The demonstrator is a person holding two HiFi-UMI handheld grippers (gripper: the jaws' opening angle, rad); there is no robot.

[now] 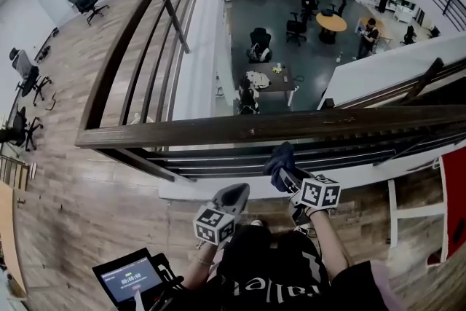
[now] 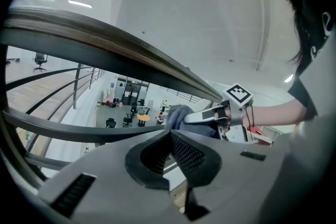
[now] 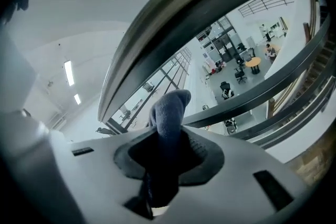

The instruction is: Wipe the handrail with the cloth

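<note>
A brown wooden handrail (image 1: 218,130) crosses the head view from left to right and meets a second rail that runs away up the left side. Just below it, my right gripper (image 1: 285,175) is shut on a dark blue cloth (image 1: 280,156), which sticks out past the jaws and stands a little short of the rail. In the right gripper view the cloth (image 3: 169,110) rises from the closed jaws under the handrail (image 3: 173,23). My left gripper (image 1: 237,193) hangs to the left and lower, shut and empty. Its own view shows the rail (image 2: 131,50) above and the cloth (image 2: 177,116) beyond.
Dark metal bars (image 1: 255,156) run under the handrail, with an open drop to an office floor (image 1: 291,40) below. A tablet with a timer (image 1: 131,277) is at the bottom left. A red panel (image 1: 455,200) and a white frame stand at the right. Office chairs (image 1: 87,0) sit on the wooden floor at the left.
</note>
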